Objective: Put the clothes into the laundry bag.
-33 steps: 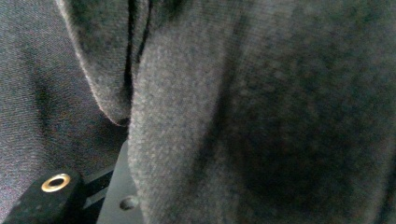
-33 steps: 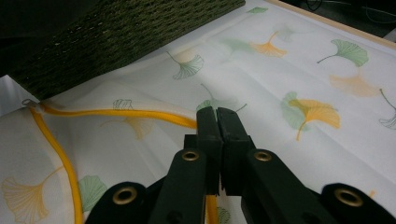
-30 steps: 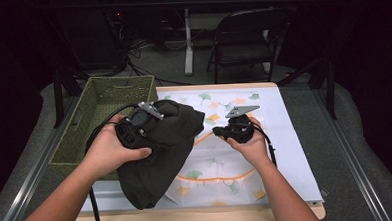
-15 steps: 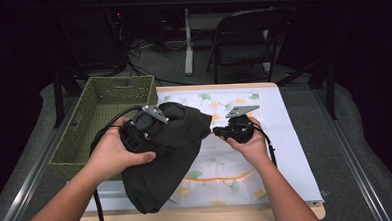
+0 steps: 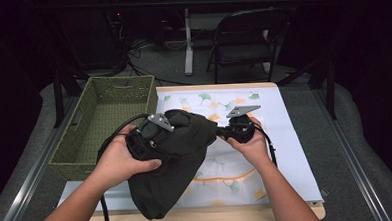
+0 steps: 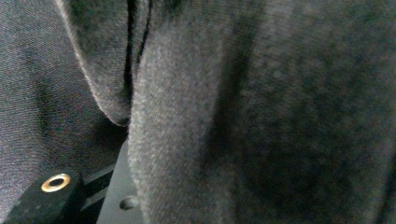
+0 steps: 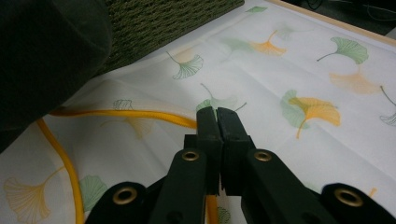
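Left gripper (image 5: 157, 134) buried in dark grey cloth garment (image 5: 176, 161), jaw state indeterminate; right gripper (image 7: 218, 116) clenched, empty, over leaf-print sheet (image 7: 299, 70)

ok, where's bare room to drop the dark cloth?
The basket looks free inside, left of the mat. The mat's far strip, beyond both grippers, is bare, as is its right side toward the table edge. The middle is crowded: the dark cloth drapes over the left gripper and the mat's near-left part, with the right gripper beside it.
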`<state>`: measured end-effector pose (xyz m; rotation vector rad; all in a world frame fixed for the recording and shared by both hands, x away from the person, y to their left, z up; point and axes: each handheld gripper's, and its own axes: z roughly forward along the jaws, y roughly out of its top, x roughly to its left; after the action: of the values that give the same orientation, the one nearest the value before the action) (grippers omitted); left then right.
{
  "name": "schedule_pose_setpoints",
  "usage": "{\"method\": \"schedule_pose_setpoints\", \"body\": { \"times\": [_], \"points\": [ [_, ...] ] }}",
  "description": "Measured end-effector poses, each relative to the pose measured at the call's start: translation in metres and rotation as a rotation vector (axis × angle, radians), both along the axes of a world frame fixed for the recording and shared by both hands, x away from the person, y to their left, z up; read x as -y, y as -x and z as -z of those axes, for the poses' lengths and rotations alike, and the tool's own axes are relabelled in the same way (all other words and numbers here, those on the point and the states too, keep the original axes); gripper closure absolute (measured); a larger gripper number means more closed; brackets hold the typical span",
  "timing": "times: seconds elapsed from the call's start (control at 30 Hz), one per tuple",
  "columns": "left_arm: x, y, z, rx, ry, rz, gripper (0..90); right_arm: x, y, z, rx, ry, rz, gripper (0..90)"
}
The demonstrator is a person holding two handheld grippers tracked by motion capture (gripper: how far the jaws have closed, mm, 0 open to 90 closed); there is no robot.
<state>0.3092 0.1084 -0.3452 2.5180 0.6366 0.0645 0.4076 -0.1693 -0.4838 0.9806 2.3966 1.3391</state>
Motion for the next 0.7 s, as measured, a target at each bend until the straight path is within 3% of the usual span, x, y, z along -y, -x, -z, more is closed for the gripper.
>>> {"method": "schedule_pose_setpoints", "body": {
  "times": [0.7],
  "points": [
    [0.015, -0.003, 0.047, -0.025, -0.015, -0.003, 60.9, -0.001, 0.001, -0.003, 0.006, -0.009, -0.001, 88.9]
  ]
}}
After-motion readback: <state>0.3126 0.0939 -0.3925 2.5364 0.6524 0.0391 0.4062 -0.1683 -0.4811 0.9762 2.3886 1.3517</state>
